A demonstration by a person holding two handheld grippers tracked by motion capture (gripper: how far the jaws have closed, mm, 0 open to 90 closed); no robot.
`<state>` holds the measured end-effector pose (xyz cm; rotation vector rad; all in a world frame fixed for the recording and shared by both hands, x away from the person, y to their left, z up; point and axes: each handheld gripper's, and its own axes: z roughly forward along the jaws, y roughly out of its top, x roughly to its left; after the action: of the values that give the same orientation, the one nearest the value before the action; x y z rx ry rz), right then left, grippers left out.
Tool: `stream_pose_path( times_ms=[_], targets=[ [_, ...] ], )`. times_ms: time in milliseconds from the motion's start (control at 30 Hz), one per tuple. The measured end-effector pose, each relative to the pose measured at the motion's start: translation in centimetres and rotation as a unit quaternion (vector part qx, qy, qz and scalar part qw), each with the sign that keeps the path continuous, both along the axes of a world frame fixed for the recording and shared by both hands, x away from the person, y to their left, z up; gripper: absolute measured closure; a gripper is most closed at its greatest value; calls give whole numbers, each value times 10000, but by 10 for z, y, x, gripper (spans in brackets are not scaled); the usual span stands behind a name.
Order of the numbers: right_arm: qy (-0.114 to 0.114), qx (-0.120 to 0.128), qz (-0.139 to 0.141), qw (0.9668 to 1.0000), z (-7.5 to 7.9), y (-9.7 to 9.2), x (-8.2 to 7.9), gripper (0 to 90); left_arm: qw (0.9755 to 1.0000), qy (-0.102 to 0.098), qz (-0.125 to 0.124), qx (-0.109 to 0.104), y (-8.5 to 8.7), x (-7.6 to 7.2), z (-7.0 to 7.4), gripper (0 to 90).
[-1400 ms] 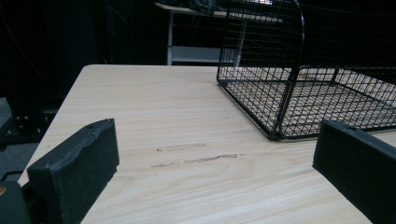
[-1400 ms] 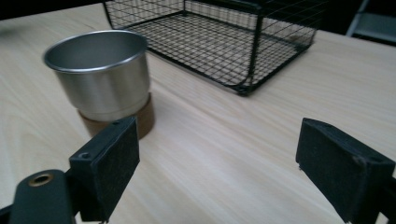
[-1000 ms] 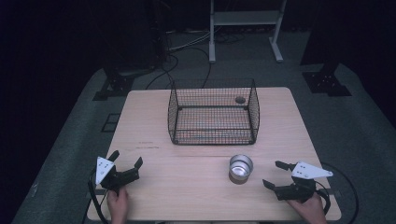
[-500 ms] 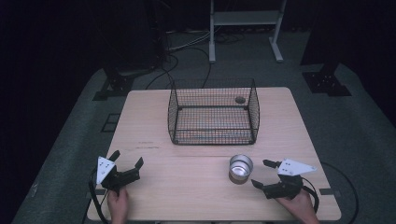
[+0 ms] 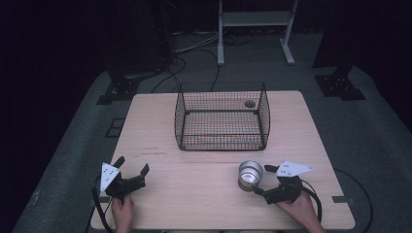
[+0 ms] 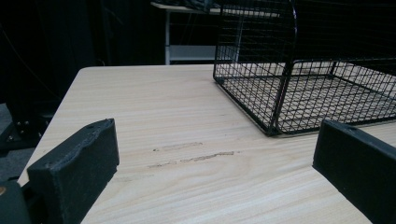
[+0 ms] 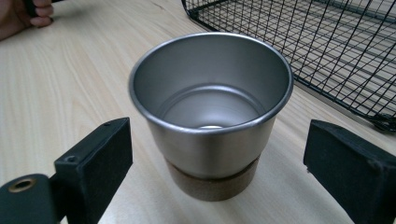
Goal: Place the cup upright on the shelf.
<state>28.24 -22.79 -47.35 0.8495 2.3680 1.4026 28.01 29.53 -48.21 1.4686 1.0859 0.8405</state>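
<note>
A steel cup (image 5: 250, 174) with a brown base is seen upright on the wooden table (image 5: 204, 194), in front of the black wire basket (image 5: 222, 116) and near its right front corner; the right gripper (image 5: 266, 182) is held just beside the cup, its jaws spread wide on either side with nothing gripped; the left gripper (image 5: 131, 170) is rested at the table's left front, jaws likewise wide apart and empty.
</note>
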Motion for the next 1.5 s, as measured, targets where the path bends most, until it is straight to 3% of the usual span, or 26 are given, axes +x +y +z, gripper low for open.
stream_pose_path(
  times_ms=[233, 500, 567, 767, 900, 1067, 1500],
  targets=[
    [88, 59, 46, 9999, -1, 8, 8, 72, 10000, -9, -10, 40, -1, 0, 0, 0],
    [85, -28, 133, 9999, -2, 22, 16, 72, 10000, -9, -18, 36, -1, 0, 0, 0],
    [19, -34, 123, 9999, -2, 26, 17, 107, 10000, -5, -17, 37, -1, 0, 0, 0],
    [-137, -137, 156, 9997, 0, 25, 16, 171, 10000, -7, -19, 37, -1, 0, 0, 0],
    [-85, -15, 167, 9998, 3, 22, 15, 177, 10000, -13, -20, 42, -2, 0, 0, 0],
    [-24, -119, 173, 9998, 5, 22, 17, 178, 10000, -10, -10, 43, -2, 0, 0, 0],
    [69, 175, 426, 9989, 49, 23, 35, 178, 10000, -6, -20, 57, -2, 0, 0, 0]
  ],
)
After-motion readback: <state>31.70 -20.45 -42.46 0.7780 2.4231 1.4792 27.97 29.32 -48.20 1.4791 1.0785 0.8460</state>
